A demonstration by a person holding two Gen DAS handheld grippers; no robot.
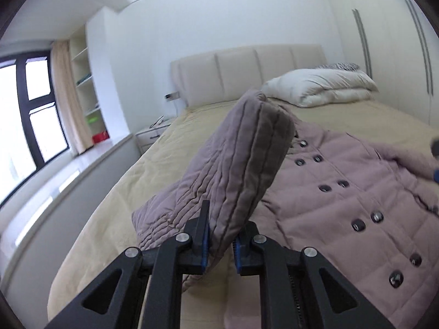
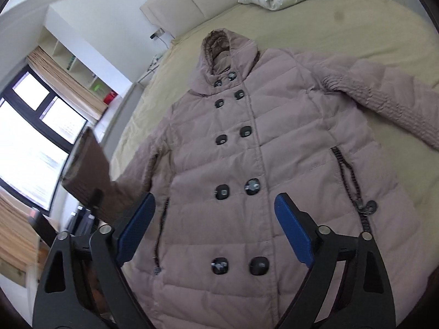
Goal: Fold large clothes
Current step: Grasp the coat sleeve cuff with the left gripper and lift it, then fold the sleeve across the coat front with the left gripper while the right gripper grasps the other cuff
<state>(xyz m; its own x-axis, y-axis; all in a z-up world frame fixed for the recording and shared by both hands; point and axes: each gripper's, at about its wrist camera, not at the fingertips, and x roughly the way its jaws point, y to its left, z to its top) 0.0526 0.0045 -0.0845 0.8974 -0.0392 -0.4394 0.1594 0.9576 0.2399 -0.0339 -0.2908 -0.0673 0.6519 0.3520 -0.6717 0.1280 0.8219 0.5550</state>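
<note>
On the left, my left gripper [image 1: 221,242] had its jaws pinched narrow on the cuff end of the coat's sleeve [image 1: 241,159], which stood lifted off the bed [image 1: 115,192] and rose away from the camera. To its right, the coat [image 2: 247,150] lay face up and buttoned on the bedcover, hood toward the headboard, hem toward me, its other sleeve stretched out flat to the right. My right gripper [image 2: 215,227] hung over the lower front with its jaws wide and nothing between them. I judged the step to be folding the raised sleeve across the chest. To do it well, I needed to keep the pinch firm, carry the cuff over the buttons and lay it flat, using the free gripper to pin the body so it did not drag.
</note>
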